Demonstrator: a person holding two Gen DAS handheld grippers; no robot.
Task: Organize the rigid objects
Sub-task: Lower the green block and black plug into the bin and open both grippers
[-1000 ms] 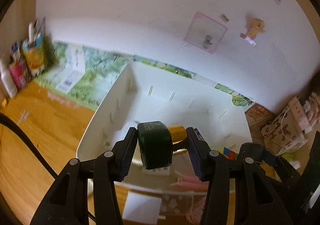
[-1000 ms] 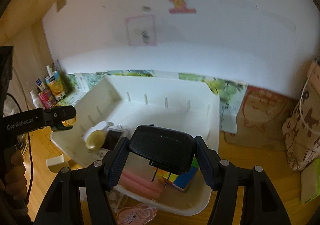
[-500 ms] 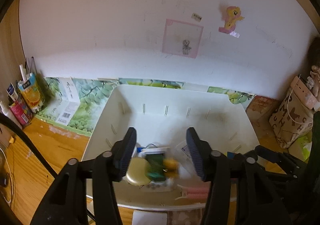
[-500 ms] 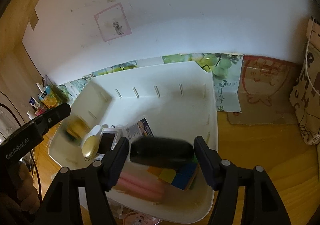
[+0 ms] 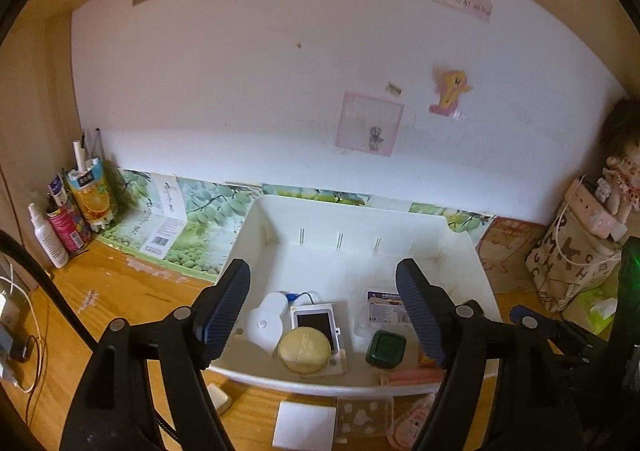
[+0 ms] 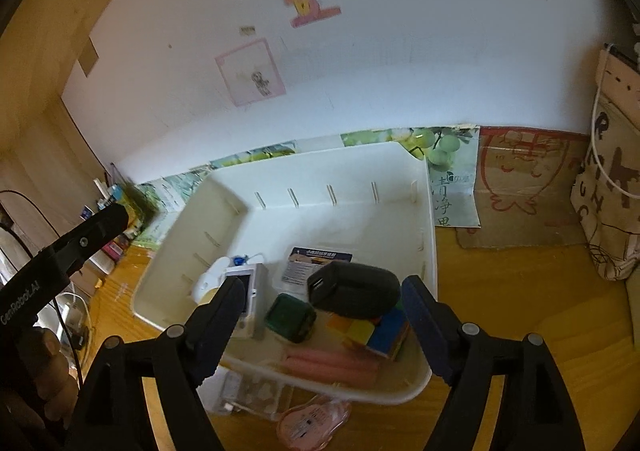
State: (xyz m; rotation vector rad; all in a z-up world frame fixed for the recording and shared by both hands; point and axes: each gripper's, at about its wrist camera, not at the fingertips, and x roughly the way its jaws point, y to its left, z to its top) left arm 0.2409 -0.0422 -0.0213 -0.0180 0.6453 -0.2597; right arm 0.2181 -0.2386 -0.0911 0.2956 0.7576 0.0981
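We saw both loads now lying in the white bin (image 6: 424,235). The right gripper (image 6: 320,307) had just spread, releasing the black charger (image 6: 354,289) onto the cube (image 6: 386,331); the left gripper (image 5: 324,311), likewise opened and empty, had dropped the green box (image 5: 385,349).

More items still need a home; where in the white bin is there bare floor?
The far half of the white plastic bin, along its slotted back wall, is bare. The near end is crowded: dark green box, black charger, colourful cube.
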